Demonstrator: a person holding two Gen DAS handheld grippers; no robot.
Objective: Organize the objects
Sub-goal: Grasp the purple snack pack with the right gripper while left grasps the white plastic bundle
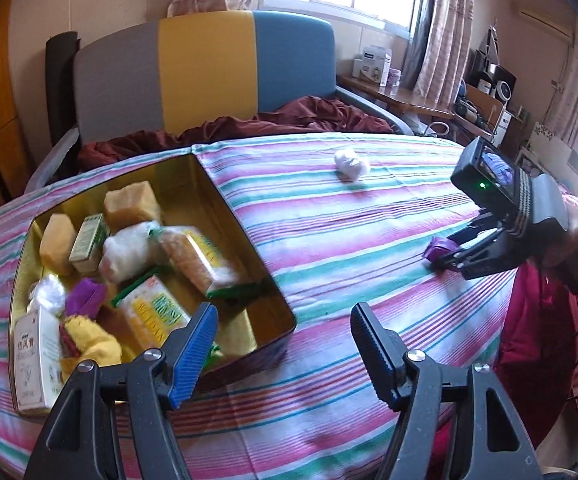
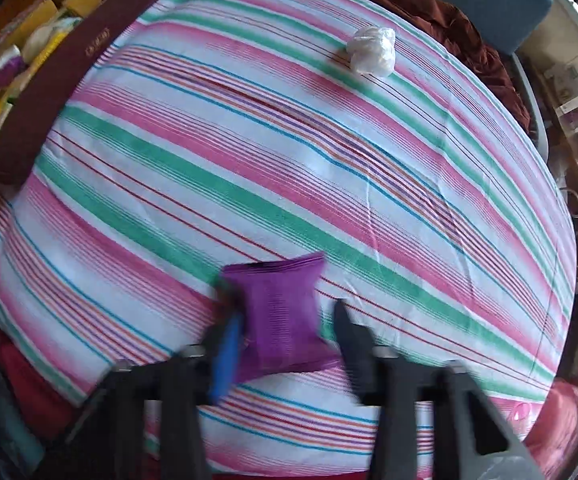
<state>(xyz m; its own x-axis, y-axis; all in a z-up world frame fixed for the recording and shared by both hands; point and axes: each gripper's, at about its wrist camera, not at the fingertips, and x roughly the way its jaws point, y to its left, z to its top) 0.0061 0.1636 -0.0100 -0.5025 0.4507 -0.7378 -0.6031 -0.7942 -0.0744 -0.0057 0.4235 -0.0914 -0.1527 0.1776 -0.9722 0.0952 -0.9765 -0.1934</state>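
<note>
Since the purple pouch [image 2: 279,312] looks soft, light and a bit floppy, we'd pinch it across the middle, not by a corner. It lies flat on the striped bedspread [image 2: 249,152], between the fingers of the right tool [image 2: 285,344], which are apart around it, not clamped yet. Our left tool [image 1: 285,344] hangs open and empty beside the gold tin [image 1: 249,236]. A white wad [image 2: 372,51] sits well apart.

striped bedspread [image 1: 329,240], tricolour headboard [image 1: 209,68], maroon blanket [image 1: 249,124], curtains [image 1: 433,28]
</note>
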